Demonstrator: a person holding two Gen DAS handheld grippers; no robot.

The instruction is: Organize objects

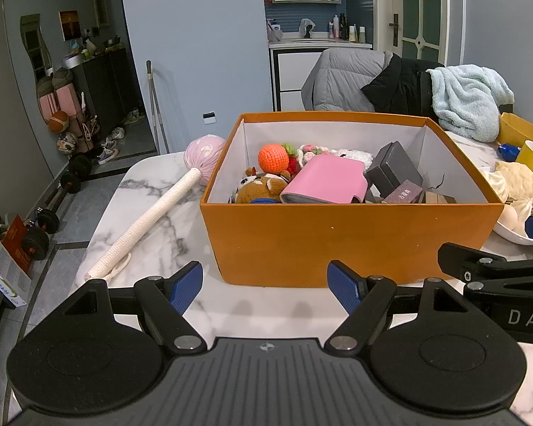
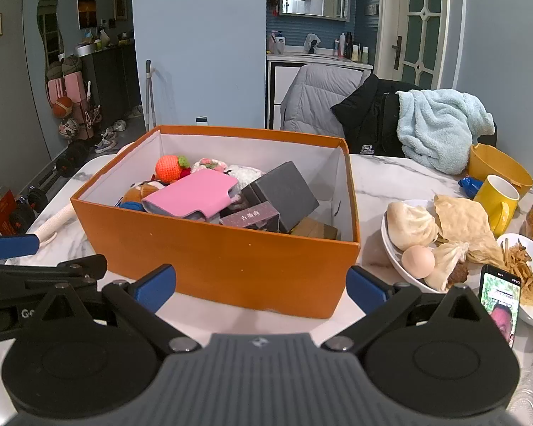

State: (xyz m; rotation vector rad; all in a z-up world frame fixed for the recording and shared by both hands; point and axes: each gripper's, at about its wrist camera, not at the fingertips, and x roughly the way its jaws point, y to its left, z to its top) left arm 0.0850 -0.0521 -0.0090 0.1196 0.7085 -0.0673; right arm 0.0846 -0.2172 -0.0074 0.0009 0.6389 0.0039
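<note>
An open orange box [image 1: 337, 238] [image 2: 231, 259] stands on the marble table, holding a pink pouch [image 1: 325, 179] [image 2: 192, 195], an orange crochet ball [image 1: 273, 158] [image 2: 167, 168], a brown plush toy [image 1: 259, 190], dark small boxes [image 1: 394, 168] [image 2: 284, 188] and other bits. A pink-headed massage mallet with a white wrapped handle [image 1: 152, 213] lies left of the box. My left gripper [image 1: 264, 285] is open in front of the box, nothing between its blue pads. My right gripper [image 2: 261, 289] is open too, empty, just short of the box's near wall.
Right of the box sit a white bowl of buns and an egg [image 2: 412, 241], a yellow mug [image 2: 497, 198], a yellow bowl [image 2: 497, 167], a plate of fries [image 2: 526, 269] and a phone [image 2: 499, 301]. Coats and a blue towel [image 2: 437, 127] hang on chairs behind. The table edge falls off at left.
</note>
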